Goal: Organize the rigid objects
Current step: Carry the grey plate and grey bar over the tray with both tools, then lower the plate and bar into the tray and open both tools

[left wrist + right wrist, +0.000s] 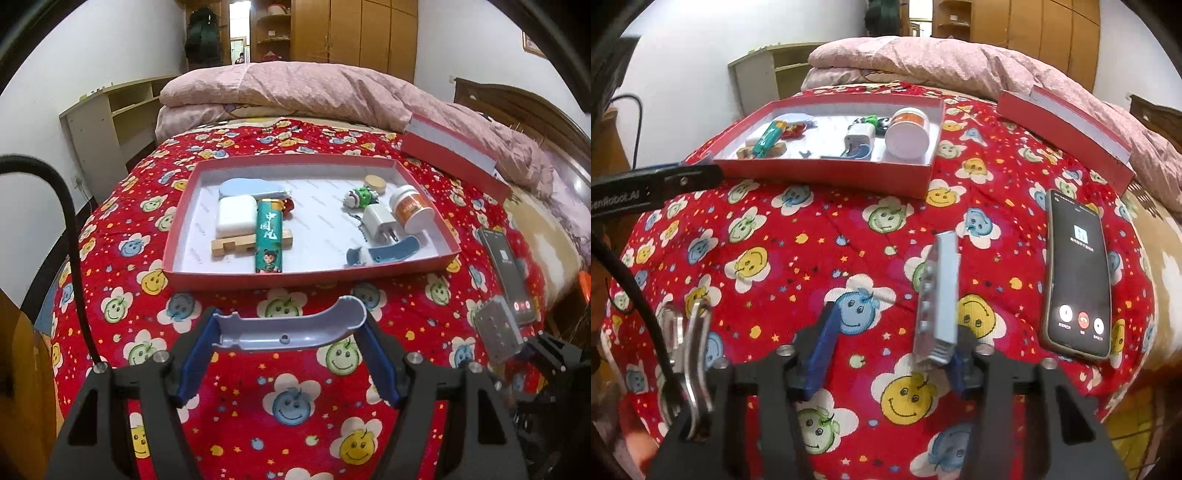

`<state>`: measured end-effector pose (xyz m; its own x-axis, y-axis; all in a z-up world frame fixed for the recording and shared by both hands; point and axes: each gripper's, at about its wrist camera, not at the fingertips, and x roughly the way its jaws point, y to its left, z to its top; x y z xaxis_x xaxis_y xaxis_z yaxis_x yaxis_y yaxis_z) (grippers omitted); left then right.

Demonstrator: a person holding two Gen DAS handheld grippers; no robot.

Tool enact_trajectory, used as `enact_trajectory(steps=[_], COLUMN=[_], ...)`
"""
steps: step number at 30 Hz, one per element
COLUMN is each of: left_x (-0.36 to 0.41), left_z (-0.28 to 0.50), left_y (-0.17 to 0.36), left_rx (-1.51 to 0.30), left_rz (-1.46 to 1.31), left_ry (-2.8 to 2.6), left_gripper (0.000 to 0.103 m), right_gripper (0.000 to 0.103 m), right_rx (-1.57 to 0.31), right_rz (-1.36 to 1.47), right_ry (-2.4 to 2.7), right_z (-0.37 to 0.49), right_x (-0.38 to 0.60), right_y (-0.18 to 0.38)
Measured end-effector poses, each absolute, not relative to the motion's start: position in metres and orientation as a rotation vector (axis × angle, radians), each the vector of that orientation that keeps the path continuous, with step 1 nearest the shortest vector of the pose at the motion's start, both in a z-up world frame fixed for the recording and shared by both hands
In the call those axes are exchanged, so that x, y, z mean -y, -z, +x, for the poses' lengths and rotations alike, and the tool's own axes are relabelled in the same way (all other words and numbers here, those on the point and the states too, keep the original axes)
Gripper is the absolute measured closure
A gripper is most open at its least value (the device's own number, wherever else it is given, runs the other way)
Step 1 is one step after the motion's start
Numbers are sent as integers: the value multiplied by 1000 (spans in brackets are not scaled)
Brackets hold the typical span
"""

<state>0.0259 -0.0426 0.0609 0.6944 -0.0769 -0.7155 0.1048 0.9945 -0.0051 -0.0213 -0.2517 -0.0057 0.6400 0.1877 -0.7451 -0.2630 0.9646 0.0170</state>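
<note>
Two grippers work over a red quilt (820, 229) printed with smiley-face flowers. Left gripper (288, 334): its blue fingers (195, 360) stand wide apart, clamped on the two ends of a curved pale lavender plastic shell (291, 326), held crosswise just short of the red tray (236, 282). Right gripper (886, 336): its jaws are partly open, with a grey metal block (938, 299) standing on edge against the right finger; whether the left finger (823, 347) touches it cannot be told. Beyond both, the tray holds a green tube (269, 238) with Chinese characters, a white case (235, 217), a white plug (378, 221) and a white jar (410, 212) with an orange label. Right of the tray lie a phone (1078, 273) showing a call screen, and the tray's red lid (1067, 129). Lettering on the left gripper's side, seen from the right wrist, reads "GenRobot.AI"
</note>
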Motion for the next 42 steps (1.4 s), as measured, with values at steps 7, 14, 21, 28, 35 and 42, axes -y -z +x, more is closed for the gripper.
enact_trajectory(steps=[7, 14, 21, 28, 35, 42], left_x=[34, 25, 23, 22, 18, 13], left_z=[19, 27, 59, 96, 133, 155], left_y=[-67, -71, -86, -88, -82, -70], left_rx=[-774, -787, -781, -781, -788, -811], left_rz=[23, 23, 45, 50, 44, 23], left_ry=[116, 114, 121, 132, 122, 125], left_gripper=[26, 26, 26, 26, 26, 26], right_gripper=[93, 93, 93, 93, 93, 93], right_rx=[-841, -812, -774, -738, -757, -771], right_rz=[-67, -75, -49, -41, -44, -42], right_ry=[-252, -282, -328, -359, -370, -346], right_z=[-21, -20, 9, 49, 92, 117], right_x=[249, 230, 214, 193, 175, 170], right_y=[0, -16, -42, -61, -58, -50])
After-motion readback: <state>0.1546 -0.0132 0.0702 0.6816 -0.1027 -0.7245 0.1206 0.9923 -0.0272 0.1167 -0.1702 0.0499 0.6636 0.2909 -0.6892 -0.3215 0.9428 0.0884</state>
